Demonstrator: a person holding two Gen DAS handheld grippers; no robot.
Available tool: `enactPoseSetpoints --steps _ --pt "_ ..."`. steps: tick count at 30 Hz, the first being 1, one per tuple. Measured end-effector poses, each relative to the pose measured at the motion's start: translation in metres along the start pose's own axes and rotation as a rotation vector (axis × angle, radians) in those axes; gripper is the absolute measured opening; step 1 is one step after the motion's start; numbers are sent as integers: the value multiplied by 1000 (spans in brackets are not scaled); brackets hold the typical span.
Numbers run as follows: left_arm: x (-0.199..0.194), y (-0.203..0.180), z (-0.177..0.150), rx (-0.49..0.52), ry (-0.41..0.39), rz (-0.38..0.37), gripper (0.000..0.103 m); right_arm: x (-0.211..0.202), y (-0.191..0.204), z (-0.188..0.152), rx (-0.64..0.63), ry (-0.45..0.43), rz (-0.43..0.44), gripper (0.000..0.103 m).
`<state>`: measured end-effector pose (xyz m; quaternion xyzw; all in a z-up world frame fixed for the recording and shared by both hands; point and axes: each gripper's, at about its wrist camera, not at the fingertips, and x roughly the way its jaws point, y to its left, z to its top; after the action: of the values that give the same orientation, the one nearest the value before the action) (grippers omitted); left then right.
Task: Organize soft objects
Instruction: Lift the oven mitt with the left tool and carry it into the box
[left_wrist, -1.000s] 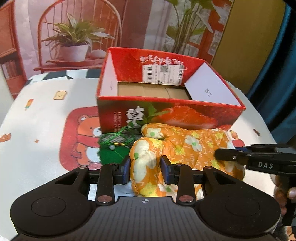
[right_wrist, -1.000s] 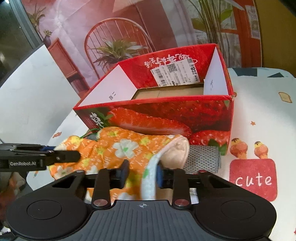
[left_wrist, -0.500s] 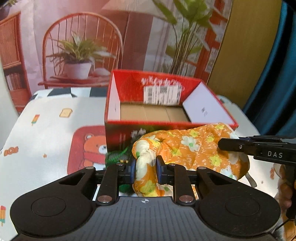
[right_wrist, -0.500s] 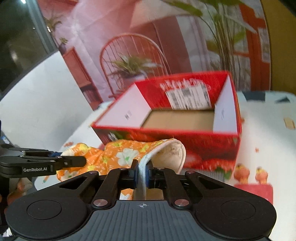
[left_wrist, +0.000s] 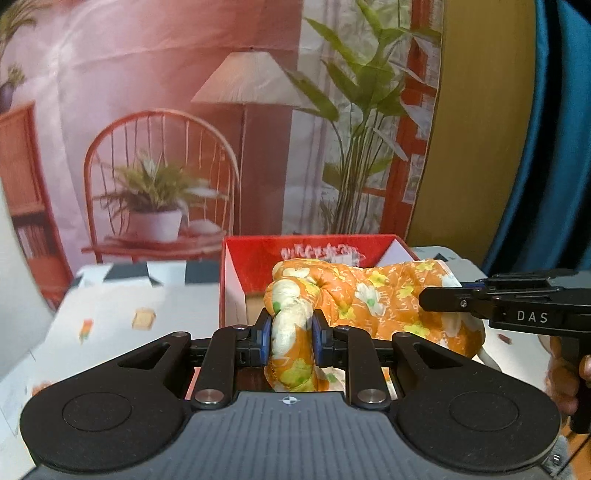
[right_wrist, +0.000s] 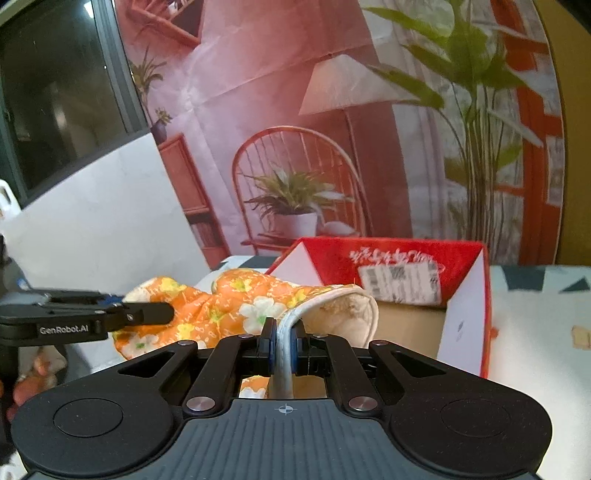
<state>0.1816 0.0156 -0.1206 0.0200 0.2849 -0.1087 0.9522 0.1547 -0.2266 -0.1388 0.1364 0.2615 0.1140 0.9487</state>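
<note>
So your left gripper (left_wrist: 291, 338) pinches the orange quilted flower-print oven mitt's (left_wrist: 373, 295) bunched tip, your right gripper (right_wrist: 282, 341) clamps its cream-lined cuff

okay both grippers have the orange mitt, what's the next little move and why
Probably carry the mitt forward until it hangs over the open red box. Both the left gripper and right gripper are clamped on it, one at each end, and it seems lifted to about rim level, in front of the box.
</note>
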Motion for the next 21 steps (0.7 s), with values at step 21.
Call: enactPoseSetpoints --steps 21 --pt "176 13 15 -5 315 54 24 139 -60 12 -69 184 -238 7"
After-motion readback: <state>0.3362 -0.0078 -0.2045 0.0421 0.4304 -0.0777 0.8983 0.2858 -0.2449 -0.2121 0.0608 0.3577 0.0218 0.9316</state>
